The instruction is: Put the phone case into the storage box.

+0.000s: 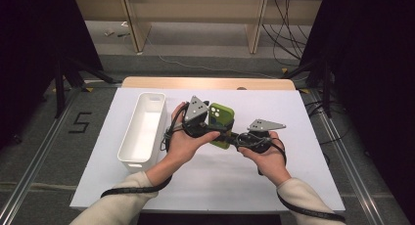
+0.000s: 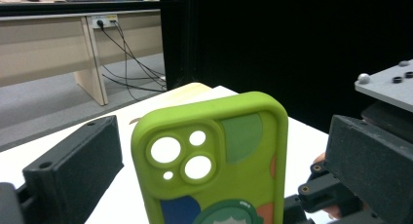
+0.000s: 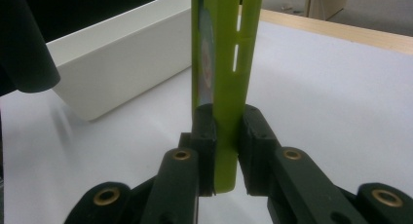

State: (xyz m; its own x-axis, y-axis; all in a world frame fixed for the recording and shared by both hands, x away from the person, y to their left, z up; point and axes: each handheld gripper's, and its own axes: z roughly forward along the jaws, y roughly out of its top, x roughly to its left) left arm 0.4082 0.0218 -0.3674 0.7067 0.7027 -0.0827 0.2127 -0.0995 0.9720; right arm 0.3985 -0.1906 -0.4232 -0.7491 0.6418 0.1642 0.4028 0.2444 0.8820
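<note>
Phone case point(image 1: 221, 123), green, sits above the white table point(image 1: 303, 137) just right of the white bin point(image 1: 142, 132). My right gripper point(image 3: 225, 136) pinches its thin edge; my left gripper point(image 2: 219, 185) stands wide open around it, pads clear. I judge it light, rubbery and flexible, not fragile. Best hold: across the flat faces near mid-length, away from the camera cutout point(image 2: 180, 158).

So the bin point(image 1: 142, 128) is sitting on the counter point(image 1: 303, 151), left of both hands. The phone case point(image 1: 221, 123) is hanging above the counter just right of the bin, sitting between the 2 claws: left claw point(image 1: 208, 118) on its left, right claw point(image 1: 230, 137) at its near edge, clamping it.
</note>
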